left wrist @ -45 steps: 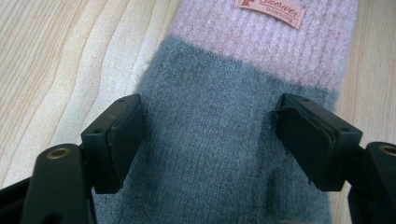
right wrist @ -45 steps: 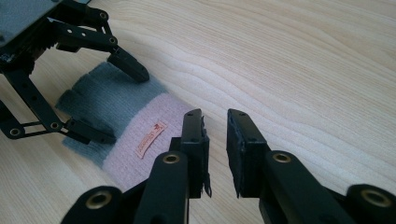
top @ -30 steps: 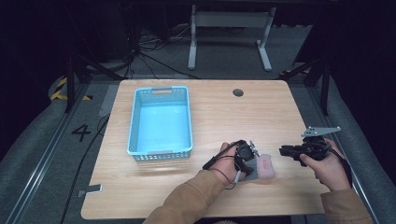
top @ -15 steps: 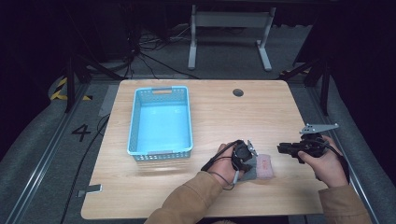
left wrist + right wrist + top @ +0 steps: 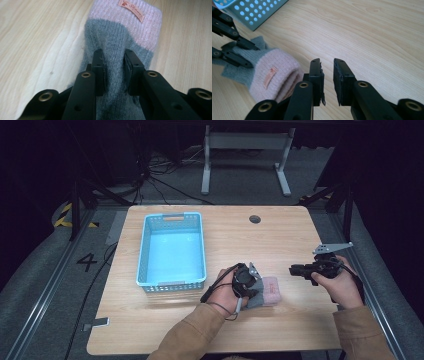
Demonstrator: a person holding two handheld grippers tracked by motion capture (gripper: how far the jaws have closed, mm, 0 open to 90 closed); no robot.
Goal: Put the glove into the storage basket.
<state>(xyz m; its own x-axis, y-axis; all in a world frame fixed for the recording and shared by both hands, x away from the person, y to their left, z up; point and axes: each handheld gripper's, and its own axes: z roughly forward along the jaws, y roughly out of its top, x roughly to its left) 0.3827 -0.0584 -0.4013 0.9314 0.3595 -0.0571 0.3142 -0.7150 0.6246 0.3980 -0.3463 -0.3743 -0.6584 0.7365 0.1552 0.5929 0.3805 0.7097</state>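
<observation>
One knitted glove (image 5: 120,47) lies near the table's near edge, right of centre, its long axis running left to right across the table (image 5: 280,240): the pink ribbed cuff points right, towards the right gripper (image 5: 296,269), and the grey hand part points left. The knit is soft and fuzzy, with a small orange label sewn on the cuff. The left gripper (image 5: 113,67) has just been closing, and its two black jaws now pinch a raised fold of the grey wool between their pads. In the right gripper view the glove (image 5: 269,75) sits just left of that gripper's own jaws, which stand a narrow gap apart with nothing between them, hovering over bare wood. The table is pale wood-grain laminate with rounded corners and a round cable hole at its far side. A light blue perforated plastic basket (image 5: 172,282) stands left of the glove, well apart from it. Around the table the room is dark, with grey carpet, loose cables and a metal frame beyond the far edge.
</observation>
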